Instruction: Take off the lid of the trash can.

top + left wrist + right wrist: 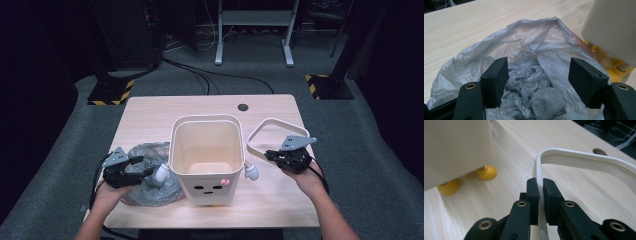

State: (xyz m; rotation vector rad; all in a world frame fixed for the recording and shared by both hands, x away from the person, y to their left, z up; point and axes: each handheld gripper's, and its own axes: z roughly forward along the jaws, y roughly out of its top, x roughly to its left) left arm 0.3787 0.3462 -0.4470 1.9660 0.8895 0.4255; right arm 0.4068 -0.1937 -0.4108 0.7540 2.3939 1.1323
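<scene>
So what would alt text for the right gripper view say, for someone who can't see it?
Two black jaws of the right gripper pinch the edge of a white ring frame lying on a light wooden table. At left, a cream bin stands on yellow feet.

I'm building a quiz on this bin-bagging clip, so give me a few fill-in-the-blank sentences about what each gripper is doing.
1. The right gripper is shut on the white ____ ring.
2. The left gripper is open over the grey plastic ____.
3. The bin standing between the grippers has a face on its front and is ____ inside.

Missing words: rim; bag; empty
</scene>
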